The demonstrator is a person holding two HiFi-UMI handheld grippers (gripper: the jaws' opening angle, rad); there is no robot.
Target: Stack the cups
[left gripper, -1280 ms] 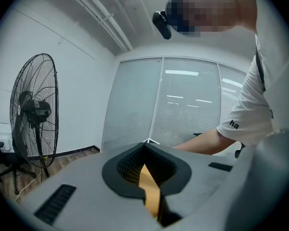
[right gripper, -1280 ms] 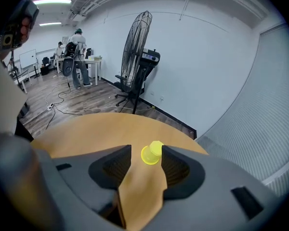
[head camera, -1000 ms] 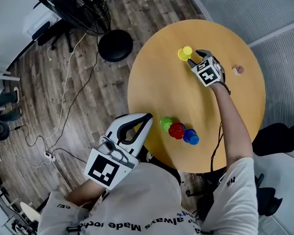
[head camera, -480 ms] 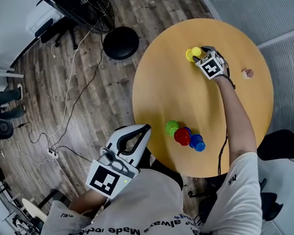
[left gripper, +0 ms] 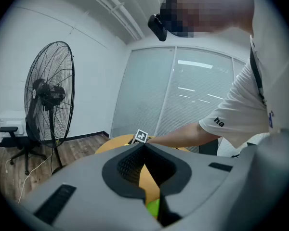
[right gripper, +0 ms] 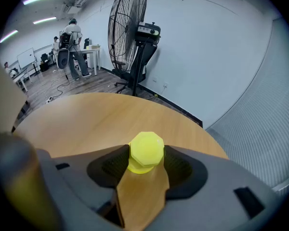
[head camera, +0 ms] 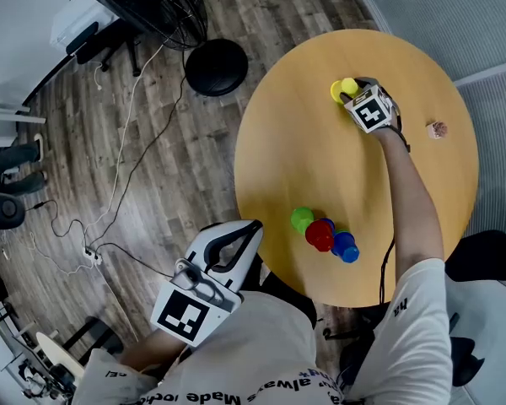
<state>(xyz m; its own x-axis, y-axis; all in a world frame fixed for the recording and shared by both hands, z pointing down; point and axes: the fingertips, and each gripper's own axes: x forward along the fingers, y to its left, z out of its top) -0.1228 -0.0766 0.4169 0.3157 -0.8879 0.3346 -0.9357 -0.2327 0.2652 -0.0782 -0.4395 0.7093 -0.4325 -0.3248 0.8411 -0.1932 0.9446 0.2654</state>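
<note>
One yellow cup (right gripper: 145,150) sits inside the right hand-held gripper (right gripper: 147,158) — jaws just opened, unclamped.

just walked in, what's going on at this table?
A person with a gripper in each hand works at a round table. The right gripper, at the far side, has a yellow cup between its jaws, which have just been opening and do not clamp it. The left gripper is shut and empty, off the near edge. A green cup, red cup and blue cup sit together near the person.
</note>
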